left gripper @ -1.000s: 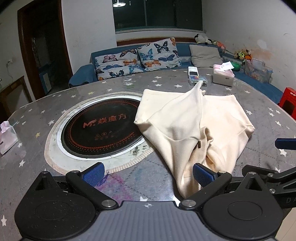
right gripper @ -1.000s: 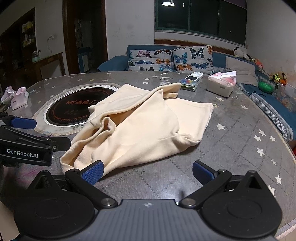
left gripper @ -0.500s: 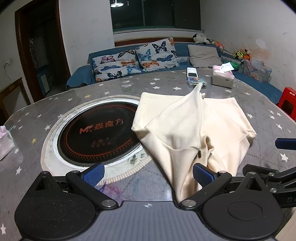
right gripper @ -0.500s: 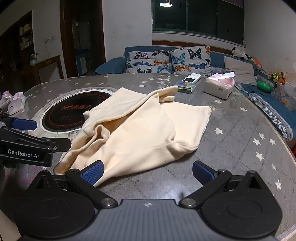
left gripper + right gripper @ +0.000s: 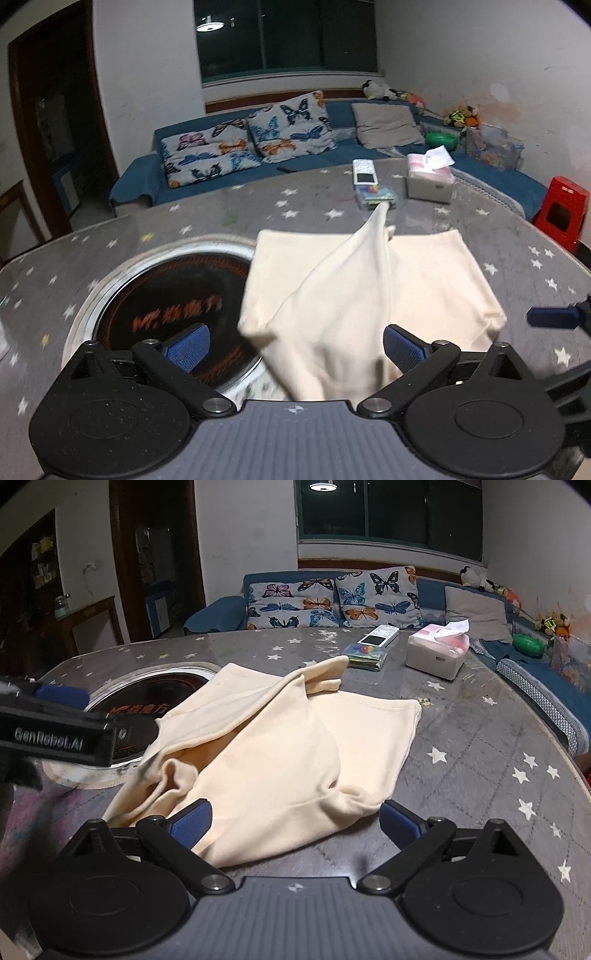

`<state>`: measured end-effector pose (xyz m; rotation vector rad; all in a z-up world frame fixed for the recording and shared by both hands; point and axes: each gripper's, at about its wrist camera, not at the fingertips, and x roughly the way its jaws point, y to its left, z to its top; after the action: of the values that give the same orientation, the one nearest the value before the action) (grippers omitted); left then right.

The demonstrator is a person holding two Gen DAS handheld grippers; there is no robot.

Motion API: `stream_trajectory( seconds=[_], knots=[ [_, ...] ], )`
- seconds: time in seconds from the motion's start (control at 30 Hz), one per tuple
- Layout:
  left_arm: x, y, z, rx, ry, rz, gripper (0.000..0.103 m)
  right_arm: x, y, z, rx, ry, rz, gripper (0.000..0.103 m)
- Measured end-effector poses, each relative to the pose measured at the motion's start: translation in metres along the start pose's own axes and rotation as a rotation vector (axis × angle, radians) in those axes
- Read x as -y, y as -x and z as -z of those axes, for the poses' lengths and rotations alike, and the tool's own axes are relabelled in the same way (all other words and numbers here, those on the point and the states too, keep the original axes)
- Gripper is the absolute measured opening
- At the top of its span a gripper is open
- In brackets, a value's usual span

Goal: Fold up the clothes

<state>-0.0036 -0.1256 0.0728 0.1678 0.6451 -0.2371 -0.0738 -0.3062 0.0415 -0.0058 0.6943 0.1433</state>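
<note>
A crumpled cream garment (image 5: 369,291) lies on the grey star-patterned table (image 5: 207,221), partly over the round black hotplate (image 5: 177,295). My left gripper (image 5: 295,345) is open, with the garment's near end between its blue pads. In the right wrist view the garment (image 5: 280,753) lies in loose folds. My right gripper (image 5: 295,821) is open over its near edge, not closed on it. The left gripper's body (image 5: 55,731) shows at the left of that view.
A tissue box (image 5: 437,653), a phone (image 5: 378,637) and a small colourful pack (image 5: 365,655) sit at the table's far side. A blue sofa with butterfly cushions (image 5: 251,147) stands behind. A red stool (image 5: 559,212) is at the right.
Both grippers have moved forward onto the garment's near edge. The left view has swung right and is blurred by motion. Both stay open.
</note>
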Motion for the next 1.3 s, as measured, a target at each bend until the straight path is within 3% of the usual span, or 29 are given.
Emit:
stream_trajectory(
  seconds=[0.3,0.77,0.93,1.03,1.1,1.2,1.3],
  knots=[
    [0.022,-0.04,-0.037,-0.001,-0.057,0.075,0.088,0.008,-0.015,-0.007,-0.015,-0.02,-0.013,0.093],
    [0.06,-0.123,-0.096,-0.053,-0.094,0.125,0.085,0.015,-0.018,-0.015,-0.002,-0.036,-0.049,0.09],
    [0.064,-0.154,-0.101,-0.103,-0.112,0.138,0.067,0.021,-0.02,-0.017,-0.002,-0.046,-0.054,0.088],
    [0.061,-0.169,-0.101,-0.144,-0.106,0.154,0.048,0.025,-0.022,-0.017,-0.004,-0.053,-0.053,0.088],
    [0.055,-0.176,-0.101,-0.161,-0.078,0.165,0.023,0.026,-0.024,-0.017,-0.008,-0.057,-0.05,0.086],
    [0.041,-0.178,-0.102,-0.163,-0.003,0.198,0.01,0.029,-0.027,-0.017,-0.012,-0.06,-0.047,0.084],
    [0.025,-0.168,-0.103,-0.124,0.064,0.215,0.005,0.029,-0.027,-0.019,-0.01,-0.055,-0.046,0.082]
  ],
)
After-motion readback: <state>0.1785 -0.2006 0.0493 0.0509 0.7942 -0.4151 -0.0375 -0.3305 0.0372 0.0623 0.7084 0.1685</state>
